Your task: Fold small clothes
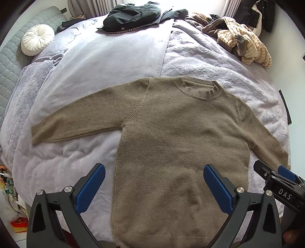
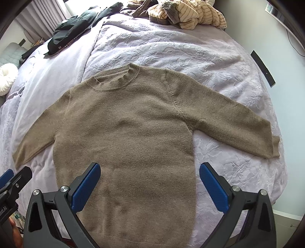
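A brown knit sweater (image 1: 171, 133) lies flat and face up on the bed, collar far, hem near, both sleeves spread out to the sides. It also fills the right wrist view (image 2: 129, 129). My left gripper (image 1: 154, 169) is open and empty, above the sweater's lower left part. My right gripper (image 2: 149, 167) is open and empty, above the sweater's lower right part. The right gripper also shows at the right edge of the left wrist view (image 1: 276, 175), and the left gripper at the left edge of the right wrist view (image 2: 11, 181).
The bed is covered by a lilac blanket (image 1: 114, 57). A black jacket (image 1: 131, 15) and a heap of striped beige clothes (image 1: 242, 42) lie at the far end. A round white cushion (image 1: 37, 39) sits at the far left. The bed's near edge runs under the hem.
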A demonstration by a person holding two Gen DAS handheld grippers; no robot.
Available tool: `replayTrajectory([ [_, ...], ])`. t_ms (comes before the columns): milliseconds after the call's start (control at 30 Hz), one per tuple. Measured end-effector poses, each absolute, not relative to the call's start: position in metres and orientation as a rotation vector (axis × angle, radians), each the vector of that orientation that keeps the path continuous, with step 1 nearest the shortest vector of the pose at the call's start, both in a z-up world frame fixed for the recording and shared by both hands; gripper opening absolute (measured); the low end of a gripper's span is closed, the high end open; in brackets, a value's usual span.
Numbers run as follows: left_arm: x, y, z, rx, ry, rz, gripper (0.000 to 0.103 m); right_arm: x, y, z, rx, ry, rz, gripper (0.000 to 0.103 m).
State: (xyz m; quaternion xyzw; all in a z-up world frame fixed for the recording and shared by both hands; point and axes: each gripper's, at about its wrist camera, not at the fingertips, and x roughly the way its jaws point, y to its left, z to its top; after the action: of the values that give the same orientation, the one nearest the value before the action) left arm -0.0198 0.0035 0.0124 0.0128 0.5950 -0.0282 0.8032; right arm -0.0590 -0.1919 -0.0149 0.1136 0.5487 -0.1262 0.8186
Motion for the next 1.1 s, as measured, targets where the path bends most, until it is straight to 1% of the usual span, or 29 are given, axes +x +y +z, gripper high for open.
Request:
replayTrajectory([
  [1100, -0.036, 0.006, 0.006, -0.001, 1.299, -0.067, 0.103, -0.063, -0.184, -0.016, 0.221, 1.202, -0.278, 0.103],
])
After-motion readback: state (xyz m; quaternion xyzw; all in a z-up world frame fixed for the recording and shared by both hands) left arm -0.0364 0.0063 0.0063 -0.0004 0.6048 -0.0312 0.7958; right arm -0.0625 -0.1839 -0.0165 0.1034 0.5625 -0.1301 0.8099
